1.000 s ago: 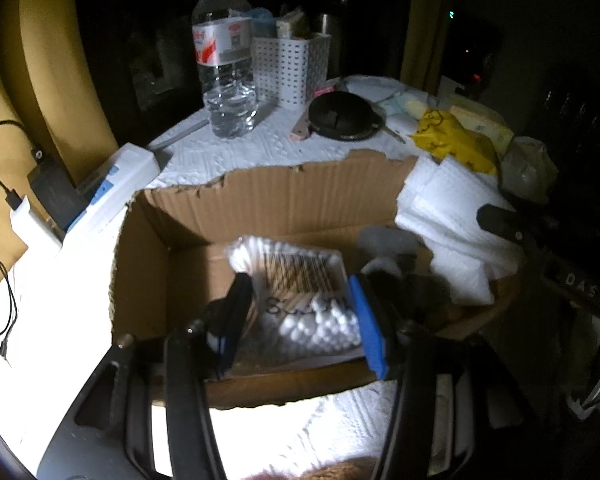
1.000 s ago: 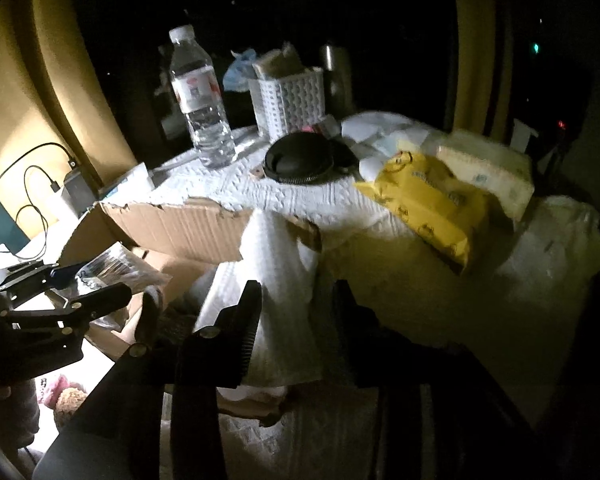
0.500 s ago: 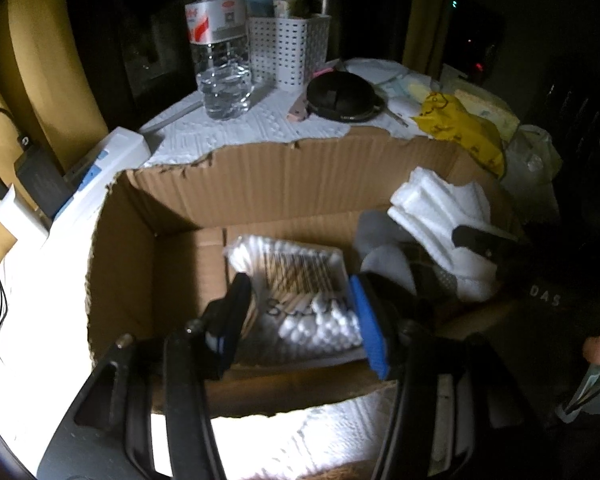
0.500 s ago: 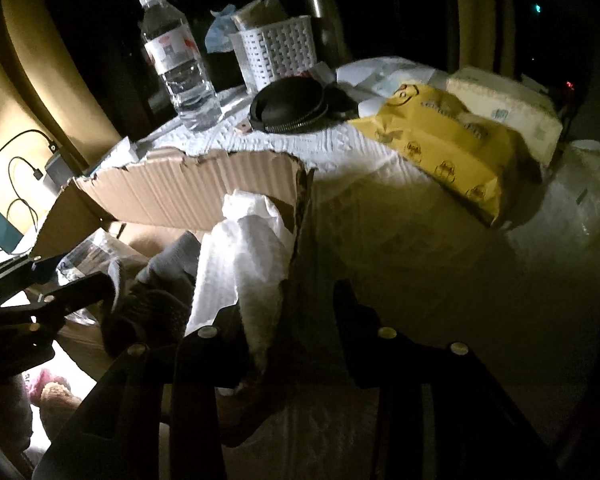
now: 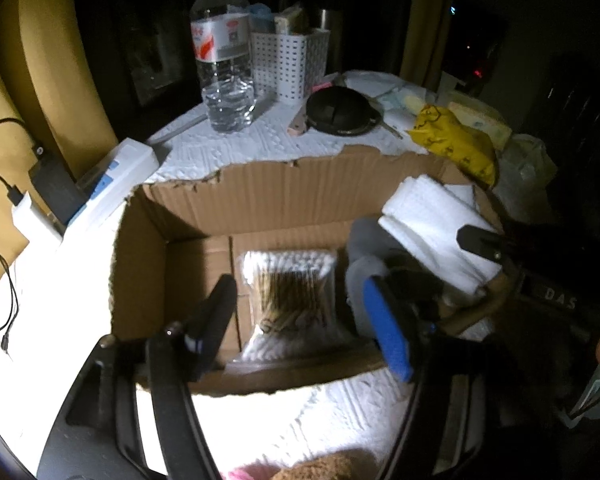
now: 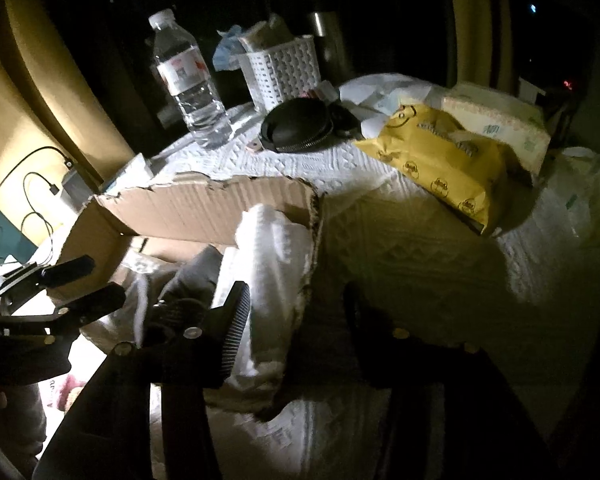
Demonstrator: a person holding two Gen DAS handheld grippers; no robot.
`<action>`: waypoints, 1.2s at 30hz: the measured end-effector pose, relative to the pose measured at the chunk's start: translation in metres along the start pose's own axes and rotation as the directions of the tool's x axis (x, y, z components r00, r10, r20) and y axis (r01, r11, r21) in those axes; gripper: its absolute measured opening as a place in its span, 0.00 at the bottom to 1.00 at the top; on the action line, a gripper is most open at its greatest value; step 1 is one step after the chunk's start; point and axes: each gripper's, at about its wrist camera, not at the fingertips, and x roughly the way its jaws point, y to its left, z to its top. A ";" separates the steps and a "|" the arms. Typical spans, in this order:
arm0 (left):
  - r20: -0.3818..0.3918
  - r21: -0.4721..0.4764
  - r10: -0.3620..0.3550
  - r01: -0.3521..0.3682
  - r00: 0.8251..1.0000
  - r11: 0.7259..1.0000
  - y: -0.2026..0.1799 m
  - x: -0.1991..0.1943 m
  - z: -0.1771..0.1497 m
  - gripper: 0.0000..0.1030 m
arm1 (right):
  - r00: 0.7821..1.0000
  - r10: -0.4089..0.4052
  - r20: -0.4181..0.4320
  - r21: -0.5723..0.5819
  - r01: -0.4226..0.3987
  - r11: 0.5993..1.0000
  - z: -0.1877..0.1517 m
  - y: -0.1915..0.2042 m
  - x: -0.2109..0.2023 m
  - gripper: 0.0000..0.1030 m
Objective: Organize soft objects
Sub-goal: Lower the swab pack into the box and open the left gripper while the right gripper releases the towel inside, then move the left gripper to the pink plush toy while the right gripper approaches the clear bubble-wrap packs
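Now both tilted down, left claw (image 5: 304,320) opening over box (image 5: 284,196), right claw (image 6: 296,312) likewise.

A dim home room at night: beyond the torn cardboard box (image 5: 260,200) stand a water bottle (image 5: 224,52) and white perforated basket (image 5: 290,62); yellow curtains (image 5: 48,80) hang left of it.

Black left claw (image 5: 304,320), blue pad, silver screws, "DAS" lettering

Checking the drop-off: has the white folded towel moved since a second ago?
Yes. The white folded towel has come down from above the cardboard box rim into its right corner, beside the cotton swabs.
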 end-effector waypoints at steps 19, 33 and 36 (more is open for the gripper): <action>0.072 0.000 -0.011 0.011 0.997 1.000 0.000 -0.060 -0.018 0.66 | 0.998 0.004 0.060 -0.040 -0.001 0.999 -0.017 0.037 -0.062 0.53; 0.097 -0.015 -0.011 0.013 0.995 1.000 0.003 -0.095 -0.050 0.66 | 0.998 0.031 0.058 -0.070 -0.027 0.997 -0.046 0.069 -0.091 0.54; 0.097 -0.026 -0.009 0.011 0.995 1.000 0.006 -0.099 -0.056 0.66 | 0.998 0.031 0.057 -0.073 -0.027 0.997 -0.050 0.073 -0.093 0.54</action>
